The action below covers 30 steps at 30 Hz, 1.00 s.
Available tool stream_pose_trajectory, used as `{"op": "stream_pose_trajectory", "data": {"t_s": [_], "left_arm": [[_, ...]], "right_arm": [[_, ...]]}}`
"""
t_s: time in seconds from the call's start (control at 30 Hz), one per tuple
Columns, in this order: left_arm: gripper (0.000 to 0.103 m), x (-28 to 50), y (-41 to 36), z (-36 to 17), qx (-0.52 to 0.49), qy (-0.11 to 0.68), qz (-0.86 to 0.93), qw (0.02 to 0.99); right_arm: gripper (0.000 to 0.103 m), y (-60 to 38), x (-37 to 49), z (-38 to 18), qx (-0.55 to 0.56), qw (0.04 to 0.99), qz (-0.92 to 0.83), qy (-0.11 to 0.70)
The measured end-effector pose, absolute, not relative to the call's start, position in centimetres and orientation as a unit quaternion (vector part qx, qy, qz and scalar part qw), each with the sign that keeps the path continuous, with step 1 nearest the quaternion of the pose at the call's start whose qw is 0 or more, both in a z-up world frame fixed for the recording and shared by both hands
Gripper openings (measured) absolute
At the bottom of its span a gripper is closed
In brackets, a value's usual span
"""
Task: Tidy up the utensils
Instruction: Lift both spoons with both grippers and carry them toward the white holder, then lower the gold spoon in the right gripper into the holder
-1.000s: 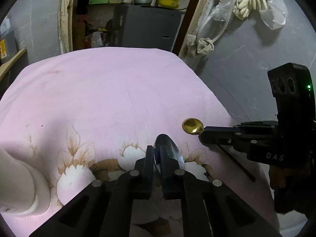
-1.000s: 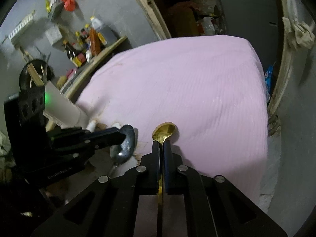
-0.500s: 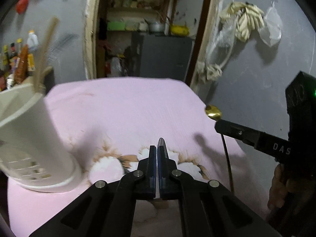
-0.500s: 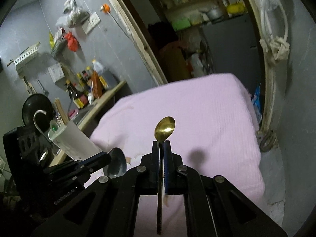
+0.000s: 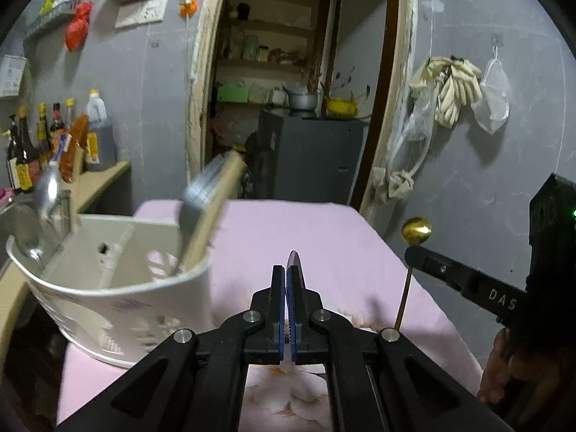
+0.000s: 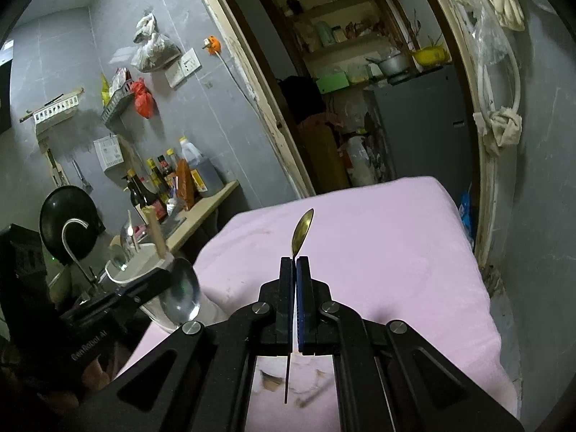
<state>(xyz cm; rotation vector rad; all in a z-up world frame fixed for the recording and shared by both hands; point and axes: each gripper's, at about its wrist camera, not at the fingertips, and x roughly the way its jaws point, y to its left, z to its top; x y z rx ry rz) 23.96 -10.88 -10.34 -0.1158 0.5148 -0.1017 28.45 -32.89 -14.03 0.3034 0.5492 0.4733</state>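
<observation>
My left gripper [image 5: 287,277] is shut on a silver spoon [image 5: 295,262], whose bowl stands edge-on above the fingertips. Just to its left stands a white slotted utensil holder [image 5: 108,288] with a wooden-handled tool [image 5: 208,212] and a spoon [image 5: 48,190] in it. My right gripper [image 6: 295,266] is shut on a gold spoon [image 6: 303,228], bowl up, handle hanging below the pads. In the right wrist view the left gripper [image 6: 169,275] carries the silver spoon [image 6: 181,289] in front of the holder [image 6: 136,262]. The left wrist view shows the gold spoon [image 5: 416,230] in the right gripper [image 5: 410,252].
A pink flower-print cloth [image 5: 288,230] covers the table under both grippers. Sauce bottles [image 6: 169,176] line a counter at the left, by a tap [image 6: 73,241] and a black pan [image 6: 63,216]. A grey wall [image 5: 486,187] runs close along the right; a doorway with a grey cabinet [image 5: 313,154] lies behind.
Both grippers have risen and tilted upward, each still shut on its spoon. The white holder has come close on the left of the left wrist view.
</observation>
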Motion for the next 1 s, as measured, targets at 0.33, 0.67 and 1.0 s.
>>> {"op": "stream_pose_trajectory", "data": {"t_s": [0.33, 0.67, 1.0], "left_arm": [[0.002, 21.2, -3.6, -4.1, -0.073, 0.182, 0.01, 0.98], [0.002, 22.4, 5.8, -0.4, -0.073, 0.124, 0.099, 0.985], [0.002, 23.4, 9.3, -1.1, -0.041, 0.092, 0.169, 0.98]], "right_arm": [[0.002, -27.4, 26.0, -6.8, 0.151, 0.938, 0.253, 0.185], [0.002, -20.7, 26.1, -2.6, 0.144, 0.941, 0.279, 0.125], [0.002, -16.5, 27.2, -3.5, 0.112, 0.947, 0.275, 0.124]]}}
